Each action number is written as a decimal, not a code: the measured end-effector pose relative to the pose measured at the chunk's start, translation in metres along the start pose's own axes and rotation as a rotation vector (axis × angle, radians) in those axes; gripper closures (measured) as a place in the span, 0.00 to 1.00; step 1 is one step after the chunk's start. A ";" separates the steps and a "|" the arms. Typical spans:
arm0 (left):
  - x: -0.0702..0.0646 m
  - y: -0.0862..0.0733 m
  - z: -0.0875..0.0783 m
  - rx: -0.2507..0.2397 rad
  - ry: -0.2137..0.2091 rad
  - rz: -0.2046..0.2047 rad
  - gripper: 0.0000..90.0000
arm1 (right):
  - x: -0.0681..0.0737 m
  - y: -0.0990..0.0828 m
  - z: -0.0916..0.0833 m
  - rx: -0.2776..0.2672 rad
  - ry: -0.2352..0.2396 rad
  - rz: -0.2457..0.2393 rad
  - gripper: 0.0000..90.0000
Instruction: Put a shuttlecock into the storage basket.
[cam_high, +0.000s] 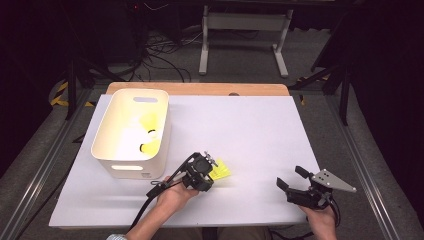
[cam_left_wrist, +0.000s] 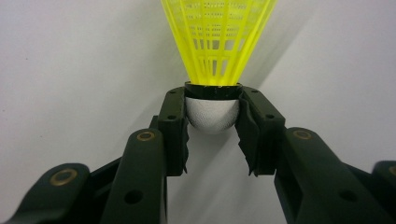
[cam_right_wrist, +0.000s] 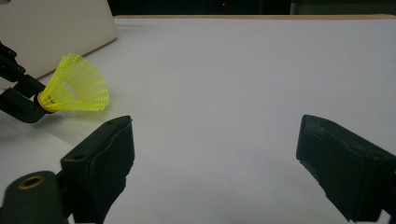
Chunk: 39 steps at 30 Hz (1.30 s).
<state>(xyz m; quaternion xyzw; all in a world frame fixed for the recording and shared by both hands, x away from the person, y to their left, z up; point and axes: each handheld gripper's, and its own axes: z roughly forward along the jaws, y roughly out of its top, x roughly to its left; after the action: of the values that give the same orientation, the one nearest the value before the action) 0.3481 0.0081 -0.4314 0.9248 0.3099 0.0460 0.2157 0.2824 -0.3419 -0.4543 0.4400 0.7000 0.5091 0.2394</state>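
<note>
Left claw (cam_left_wrist: 212, 121) clamped on the shuttlecock (cam_left_wrist: 217, 37) by its white cork, clear in its own view, just beside the bin (cam_high: 131, 131); right claw (cam_right_wrist: 215, 158) apart, holding nothing.

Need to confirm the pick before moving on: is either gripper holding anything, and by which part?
The left gripper holds a yellow shuttlecock by its white cork head, pinched between the fingertips. The right gripper is open and holds nothing.

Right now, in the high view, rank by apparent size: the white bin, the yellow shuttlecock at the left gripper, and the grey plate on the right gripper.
1. white bin
2. grey plate
3. yellow shuttlecock, partly hidden by the left gripper, so ranks 2 and 3 are unsure.
</note>
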 end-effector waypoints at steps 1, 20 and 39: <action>0.000 0.000 -0.001 0.000 0.002 0.004 0.73 | 0.000 0.000 0.000 0.000 0.000 -0.001 0.14; 0.003 0.004 -0.020 -0.014 0.023 0.002 0.73 | 0.000 0.000 0.000 -0.002 -0.001 -0.005 0.14; 0.009 0.008 -0.042 -0.026 0.044 -0.003 0.73 | 0.000 0.000 0.000 0.000 0.000 -0.005 0.14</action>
<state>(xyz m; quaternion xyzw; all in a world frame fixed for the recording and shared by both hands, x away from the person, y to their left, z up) 0.3504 0.0227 -0.3908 0.9203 0.3152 0.0701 0.2207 0.2823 -0.3414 -0.4543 0.4383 0.7009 0.5087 0.2406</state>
